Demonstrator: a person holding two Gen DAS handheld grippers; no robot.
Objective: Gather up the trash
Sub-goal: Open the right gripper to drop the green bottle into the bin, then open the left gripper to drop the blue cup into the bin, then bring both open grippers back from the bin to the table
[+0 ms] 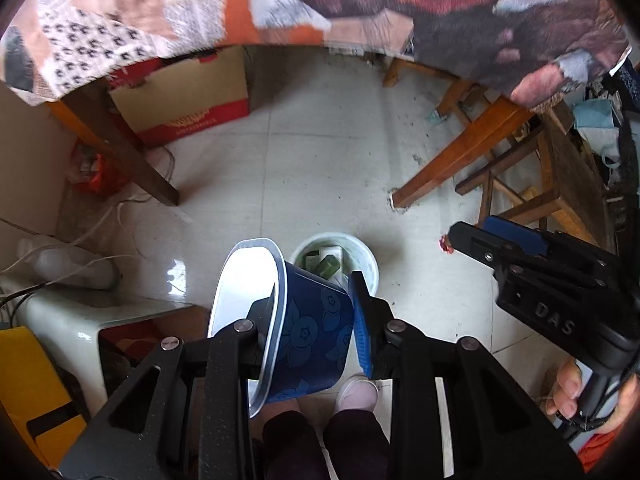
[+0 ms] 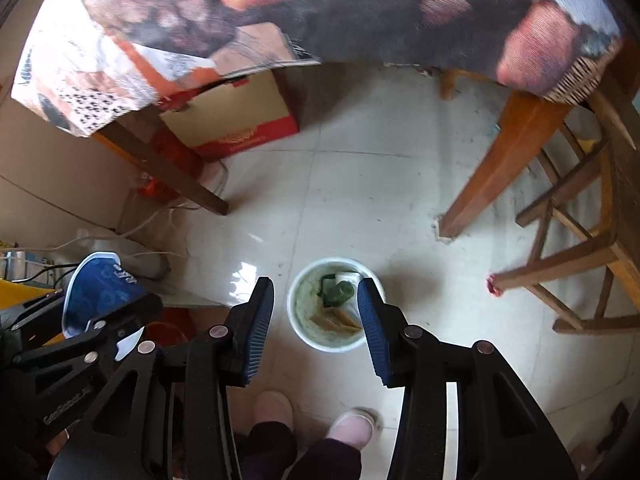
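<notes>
Above the round white bin (image 1: pixel 370 258), left claw (image 1: pixel 316 328) pinching a glossy blue cup (image 1: pixel 316 336), right claw (image 2: pixel 316 328) spread

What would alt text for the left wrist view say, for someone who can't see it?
The left gripper clamps a blue paper cup, tilted on its side, above a white bin on the tiled floor that already holds green and white scraps. The right gripper hangs to the right, holding nothing, and the person's slippered foot shows below.

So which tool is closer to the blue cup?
Left. The left tool grips the blue cup by its wall, one finger inside. The right tool is open and empty, over the white bin.
</notes>
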